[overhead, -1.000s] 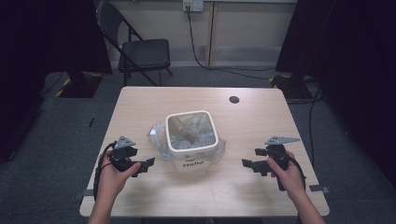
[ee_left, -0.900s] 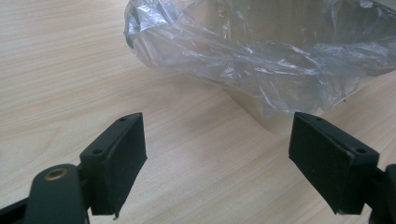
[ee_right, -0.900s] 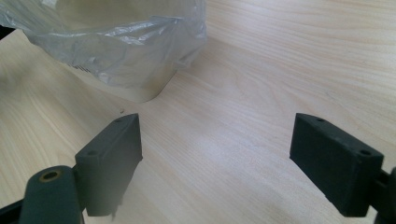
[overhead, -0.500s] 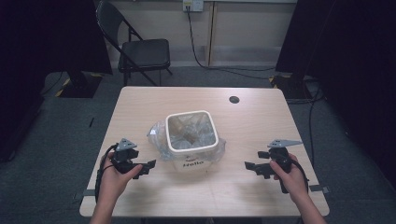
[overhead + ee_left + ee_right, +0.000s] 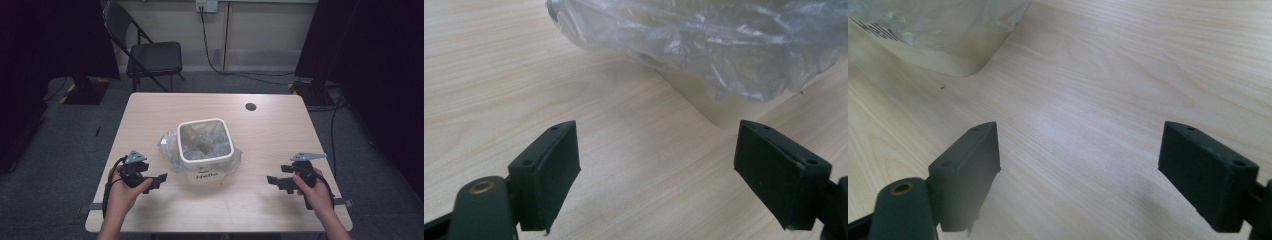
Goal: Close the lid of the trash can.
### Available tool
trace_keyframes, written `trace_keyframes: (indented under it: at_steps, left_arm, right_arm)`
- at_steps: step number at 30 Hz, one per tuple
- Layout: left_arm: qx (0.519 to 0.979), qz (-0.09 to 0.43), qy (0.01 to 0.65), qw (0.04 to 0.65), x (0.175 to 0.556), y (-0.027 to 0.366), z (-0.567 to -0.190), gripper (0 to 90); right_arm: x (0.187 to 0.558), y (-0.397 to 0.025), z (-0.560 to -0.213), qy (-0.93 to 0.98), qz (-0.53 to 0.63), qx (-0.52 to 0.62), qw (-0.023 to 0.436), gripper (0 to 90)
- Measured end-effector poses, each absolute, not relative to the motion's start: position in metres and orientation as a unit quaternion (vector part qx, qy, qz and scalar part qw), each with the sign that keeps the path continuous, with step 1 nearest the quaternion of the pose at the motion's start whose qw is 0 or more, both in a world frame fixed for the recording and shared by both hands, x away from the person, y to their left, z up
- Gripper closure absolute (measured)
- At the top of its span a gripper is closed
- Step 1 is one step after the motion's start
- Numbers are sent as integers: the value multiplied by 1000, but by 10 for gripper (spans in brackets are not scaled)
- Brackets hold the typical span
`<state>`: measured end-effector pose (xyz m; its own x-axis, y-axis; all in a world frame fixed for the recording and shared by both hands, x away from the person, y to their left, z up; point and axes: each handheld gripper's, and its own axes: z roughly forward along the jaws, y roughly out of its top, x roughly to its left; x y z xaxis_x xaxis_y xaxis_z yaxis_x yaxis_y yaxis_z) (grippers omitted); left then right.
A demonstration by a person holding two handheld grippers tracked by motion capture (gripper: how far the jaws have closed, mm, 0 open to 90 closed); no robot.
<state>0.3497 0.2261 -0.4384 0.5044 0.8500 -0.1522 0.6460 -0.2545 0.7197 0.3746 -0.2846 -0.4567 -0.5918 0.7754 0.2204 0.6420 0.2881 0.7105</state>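
Note:
A small white bin point(image 5: 205, 150) lined with a clear plastic bag point(image 5: 170, 145) stands in the middle of the wooden table point(image 5: 260, 135). The bag's edge spills over the rim and hangs down the sides. My left gripper point(image 5: 161, 178) rests near the table's front left, open, with nothing between its jaws; the bag point(image 5: 704, 45) and the bin's base point(image 5: 719, 107) lie just ahead of it. My right gripper point(image 5: 272, 181) sits at the front right, also open and empty, with the bin's corner point(image 5: 943, 45) off to its upper left.
A dark round hole point(image 5: 250, 106) marks the table's far side. A black folding chair point(image 5: 150, 50) stands beyond the table on the grey carpet. Cables point(image 5: 215, 55) run along the floor by the back wall.
Both hands have drifted slightly toward the table's front edge. The bin and bag have not moved.

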Motion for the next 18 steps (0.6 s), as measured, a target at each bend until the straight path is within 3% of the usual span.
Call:
trace_keyframes:
  at_steps: [18]
  left_arm:
    - [778,122,489,375,348,233,-452,179]
  right_arm:
    - [375,-299,-466,791,391,461,97,160]
